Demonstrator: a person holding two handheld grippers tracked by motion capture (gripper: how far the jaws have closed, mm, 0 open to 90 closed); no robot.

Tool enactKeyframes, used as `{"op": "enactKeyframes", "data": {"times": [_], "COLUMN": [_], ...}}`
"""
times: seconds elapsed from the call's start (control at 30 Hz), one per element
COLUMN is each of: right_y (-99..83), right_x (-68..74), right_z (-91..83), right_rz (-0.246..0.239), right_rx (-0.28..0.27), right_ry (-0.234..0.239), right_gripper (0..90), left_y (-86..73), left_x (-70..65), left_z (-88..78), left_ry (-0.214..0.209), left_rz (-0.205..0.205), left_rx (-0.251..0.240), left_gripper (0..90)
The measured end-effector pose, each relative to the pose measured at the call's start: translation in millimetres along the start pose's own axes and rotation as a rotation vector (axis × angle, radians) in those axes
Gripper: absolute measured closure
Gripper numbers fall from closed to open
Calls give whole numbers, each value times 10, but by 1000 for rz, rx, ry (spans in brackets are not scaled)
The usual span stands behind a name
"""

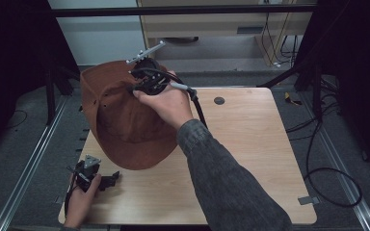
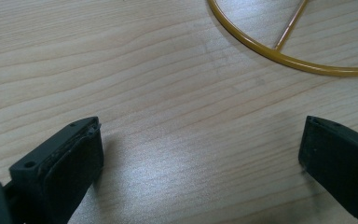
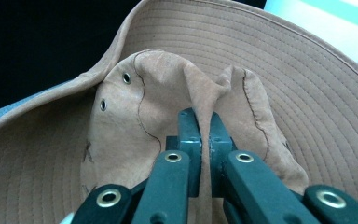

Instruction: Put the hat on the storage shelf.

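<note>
Brown suede-like wide-brimmed hat (image 1: 125, 115) is held tilted over the far left part of the light wooden table (image 1: 250, 159), with the right gripper (image 3: 204, 135) clamped tight on a pinched fold of its crown. Left gripper (image 1: 107, 181) rests near the front left corner, jaws spread wide with nothing in them. I'd say keep that pinch deep in the fold and move slowly so the soft fabric doesn't slip out. A thin yellow ring (image 2: 284, 58) lies flat on the wood nearby.

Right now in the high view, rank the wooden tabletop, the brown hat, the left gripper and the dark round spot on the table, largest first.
1. Wooden tabletop
2. Brown hat
3. Left gripper
4. Dark round spot

The hat is lifted toward the camera, so it looks somewhat larger.
</note>
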State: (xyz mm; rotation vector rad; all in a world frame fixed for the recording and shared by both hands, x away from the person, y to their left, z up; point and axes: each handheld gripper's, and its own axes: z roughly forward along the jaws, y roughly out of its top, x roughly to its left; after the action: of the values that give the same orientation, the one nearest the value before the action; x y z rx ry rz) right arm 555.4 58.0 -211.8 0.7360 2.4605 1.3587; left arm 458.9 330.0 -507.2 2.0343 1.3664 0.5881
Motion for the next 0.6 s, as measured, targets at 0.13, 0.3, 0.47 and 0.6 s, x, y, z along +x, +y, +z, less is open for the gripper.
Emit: {"op": "enactKeyframes", "data": {"times": [0.13, 0.3, 0.47, 0.6], "right_y": [1, -5, -23, -36], "right_x": [-11, -23, -17, 10], "right_z": [45, 90, 129, 171], "right_rz": [3, 7, 9, 4], "right_rx": [12, 20, 29, 36], "right_ry": [-1, -1, 1, 5], "right_gripper": [888, 886, 881, 878], "left_y": [0, 0, 0, 0], "left_x": [0, 0, 0, 0], "left_z": [0, 0, 0, 0], "left_ry": [0, 0, 0, 0], "left_rz": [0, 0, 0, 0], "left_rx": [0, 0, 0, 0], "left_gripper": [0, 0, 0, 0]}}
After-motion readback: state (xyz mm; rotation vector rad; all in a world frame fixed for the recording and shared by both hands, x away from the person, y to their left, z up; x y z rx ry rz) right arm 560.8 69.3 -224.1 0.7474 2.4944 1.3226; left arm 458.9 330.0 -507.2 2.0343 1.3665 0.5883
